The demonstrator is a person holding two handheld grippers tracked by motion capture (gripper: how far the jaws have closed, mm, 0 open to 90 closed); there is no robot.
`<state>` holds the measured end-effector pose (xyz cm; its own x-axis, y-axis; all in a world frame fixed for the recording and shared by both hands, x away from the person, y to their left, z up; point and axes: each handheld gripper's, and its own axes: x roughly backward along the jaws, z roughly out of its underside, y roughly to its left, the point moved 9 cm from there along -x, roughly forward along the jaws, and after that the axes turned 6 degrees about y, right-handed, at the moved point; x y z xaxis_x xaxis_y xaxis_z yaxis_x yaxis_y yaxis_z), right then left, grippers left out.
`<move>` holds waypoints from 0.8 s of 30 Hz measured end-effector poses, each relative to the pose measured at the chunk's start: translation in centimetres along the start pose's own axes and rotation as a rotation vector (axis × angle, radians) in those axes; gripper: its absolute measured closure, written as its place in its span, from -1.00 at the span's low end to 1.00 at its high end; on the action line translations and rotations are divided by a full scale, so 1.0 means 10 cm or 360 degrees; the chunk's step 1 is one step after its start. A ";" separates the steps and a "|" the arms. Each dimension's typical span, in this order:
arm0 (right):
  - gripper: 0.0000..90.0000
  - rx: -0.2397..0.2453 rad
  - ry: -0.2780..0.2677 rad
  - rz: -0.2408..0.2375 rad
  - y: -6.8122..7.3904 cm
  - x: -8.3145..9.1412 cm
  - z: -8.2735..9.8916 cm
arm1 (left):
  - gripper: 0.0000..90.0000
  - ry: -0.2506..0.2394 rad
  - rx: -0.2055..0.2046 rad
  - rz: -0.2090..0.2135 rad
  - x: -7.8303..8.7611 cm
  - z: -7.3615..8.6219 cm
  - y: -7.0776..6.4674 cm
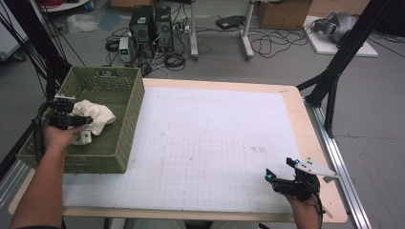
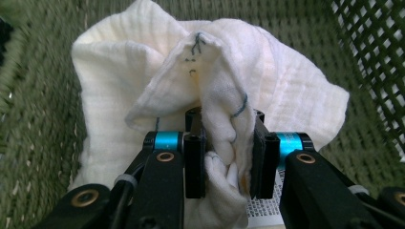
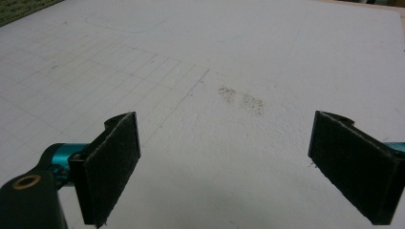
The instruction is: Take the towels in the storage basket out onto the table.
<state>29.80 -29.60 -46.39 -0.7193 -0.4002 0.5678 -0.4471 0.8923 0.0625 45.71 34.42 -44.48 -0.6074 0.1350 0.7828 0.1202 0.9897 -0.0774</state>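
One step looks done: the left gripper (image 2: 224,164) has its jaws clamped on a fold of the white cloth (image 2: 286,90) inside the green basket (image 1: 125,143). Lifting it onto the table (image 1: 215,138) probably remains. Right gripper (image 3: 224,167) hovers, jaws wide apart.

In the left gripper view, the white cloth (image 2: 143,71) runs down behind the left gripper (image 2: 224,160) and off the bottom edge, covering the basket (image 2: 43,157) floor beneath it and most of a printed label (image 2: 262,210) whose text is too small to read. The basket's weave is blurred at both sides. In the right gripper view, the right gripper (image 3: 224,167) has both pads cut by the lower edge.
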 end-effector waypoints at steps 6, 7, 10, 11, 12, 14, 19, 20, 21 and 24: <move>-0.79 -0.0001 -0.0002 0.0001 0.00 0.00 0.00 | 0.61 -0.0130 -0.0007 0.0003 0.09 -0.08 -0.01; -0.78 0.0005 -0.0003 0.0003 -0.01 0.00 0.00 | 0.61 -0.0146 -0.0009 0.0000 0.10 -0.09 -0.01; -0.78 0.0000 -0.0001 0.0005 -0.01 0.01 0.00 | 0.62 -0.0215 -0.0002 -0.0004 0.15 -0.12 0.00; -0.78 -0.0004 0.0001 0.0003 -0.01 0.01 0.00 | 0.62 -0.0237 -0.0010 -0.0007 0.17 -0.13 0.00; -0.78 -0.0005 0.0001 0.0004 -0.01 0.01 0.00 | 0.62 -0.0261 -0.0015 -0.0007 0.19 -0.15 -0.01; -0.79 -0.0007 0.0001 0.0003 -0.01 0.01 0.00 | 0.62 -0.0315 -0.0022 -0.0008 0.22 -0.18 -0.01; -0.78 -0.0009 0.0001 0.0001 0.00 0.01 0.00 | 0.62 -0.0436 0.0004 0.0018 0.31 -0.24 -0.01; -0.78 -0.0014 -0.0005 0.0000 0.00 0.01 0.00 | 0.62 -0.0458 0.0005 0.0024 0.33 -0.25 -0.01; -0.78 -0.0014 -0.0005 0.0000 0.00 0.01 0.00 | 0.62 -0.0488 0.0011 0.0033 0.36 -0.26 -0.01; -0.78 -0.0013 -0.0007 0.0000 -0.01 0.01 -0.01 | 0.63 -0.0575 0.0020 0.0063 0.45 -0.30 -0.03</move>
<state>29.82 -29.69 -46.31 -0.7215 -0.4012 0.5644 -0.4428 0.8939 0.0694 45.28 34.60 -39.06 -0.8410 0.1787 0.5106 0.1409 0.9836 -0.1122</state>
